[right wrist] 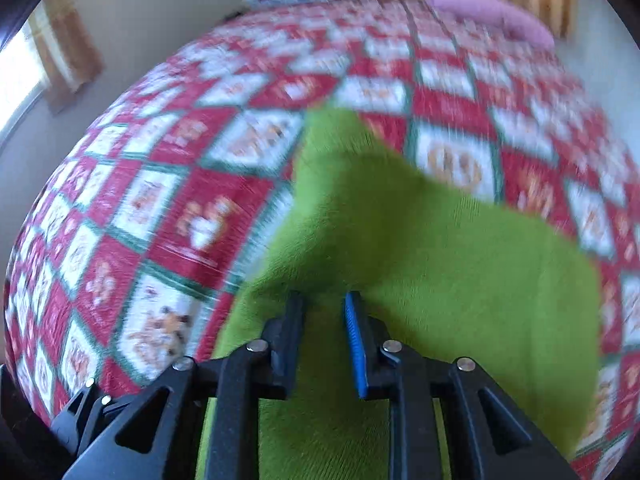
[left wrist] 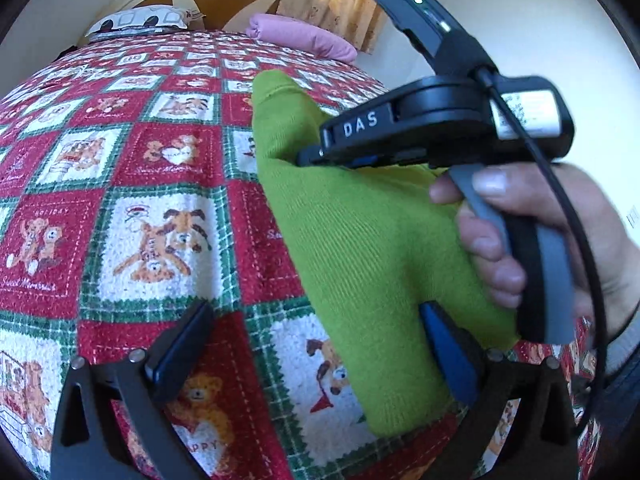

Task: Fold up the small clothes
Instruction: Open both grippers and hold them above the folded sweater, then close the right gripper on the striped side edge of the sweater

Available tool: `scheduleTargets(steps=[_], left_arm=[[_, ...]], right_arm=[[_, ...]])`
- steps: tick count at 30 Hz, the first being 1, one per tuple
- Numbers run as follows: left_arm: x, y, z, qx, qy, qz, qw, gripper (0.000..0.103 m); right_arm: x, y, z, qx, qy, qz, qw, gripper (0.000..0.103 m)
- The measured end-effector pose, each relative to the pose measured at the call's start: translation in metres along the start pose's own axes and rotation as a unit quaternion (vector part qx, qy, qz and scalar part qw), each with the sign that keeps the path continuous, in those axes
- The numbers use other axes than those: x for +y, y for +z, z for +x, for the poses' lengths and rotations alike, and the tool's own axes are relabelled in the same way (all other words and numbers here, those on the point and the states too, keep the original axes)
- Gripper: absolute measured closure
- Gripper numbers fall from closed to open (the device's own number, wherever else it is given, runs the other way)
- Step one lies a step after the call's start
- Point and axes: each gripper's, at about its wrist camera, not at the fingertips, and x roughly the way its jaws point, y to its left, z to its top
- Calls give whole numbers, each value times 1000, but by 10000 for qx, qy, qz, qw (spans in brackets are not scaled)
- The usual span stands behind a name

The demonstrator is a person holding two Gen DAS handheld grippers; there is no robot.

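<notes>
garment | lime-green knit, fine ribbing, soft and fuzzy | spread on the bed, mostly flat, partly bunched near the right side | narrow rounded part reaches to the far end, wider body near | right wrist view: blurred, same cloth fills the near middle and right

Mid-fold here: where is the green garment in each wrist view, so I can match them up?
Left wrist: green garment runs from centre to lower right, its near end by the left gripper's right finger.
Right wrist: it fills centre and bottom, bunched at the right gripper.
Shared landmark: pink pillow, top right.
</notes>
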Motion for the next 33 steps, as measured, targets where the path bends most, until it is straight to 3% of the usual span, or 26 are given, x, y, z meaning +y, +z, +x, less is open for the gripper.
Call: scheduleTargets(steps=[6, 8, 10, 12, 15, 18, 20, 22, 27, 33], left_arm=[[-2, -1, 1, 27, 37, 42, 10000, 0], [-3, -1, 1, 27, 31, 45, 10000, 0], [-2, 0, 0, 7, -18, 18, 10000, 0], [0, 0, -5, -60, -86, -12, 9999, 0], [4, 3, -26, -428, -74, -162, 9989, 0], [4, 13, -41, -798, 93, -151, 9967, 0], [1, 23, -33, -675, 199, -87, 9975, 0], [-1, 29, -16, -428, 386, 7, 9983, 0], [14, 21, 2, -264, -9, -380, 9989, 0], [-1, 16, 7, -188, 111, -51, 9997, 0]], right_arm=[[-5, -3, -4, -119, 180, -10, 9998, 80], [-5, -7, -12, -275, 184, -46, 9994, 73], [-10, -12, -26, -490, 186, -52, 9986, 55], [-23, -22, -46, -774, 189, 34, 9968, 55], [-49, -39, -68, -1012, -130, 252, 9945, 55], [-85, -54, -73, -931, -308, 662, 9930, 55], [-106, -65, -63, -821, -421, 820, 9923, 55], [-115, -71, -61, -995, -214, 803, 9916, 55], [-113, -71, -65, -989, -213, 671, 9926, 55], [-132, -81, -64, -1157, 27, 796, 9901, 55]])
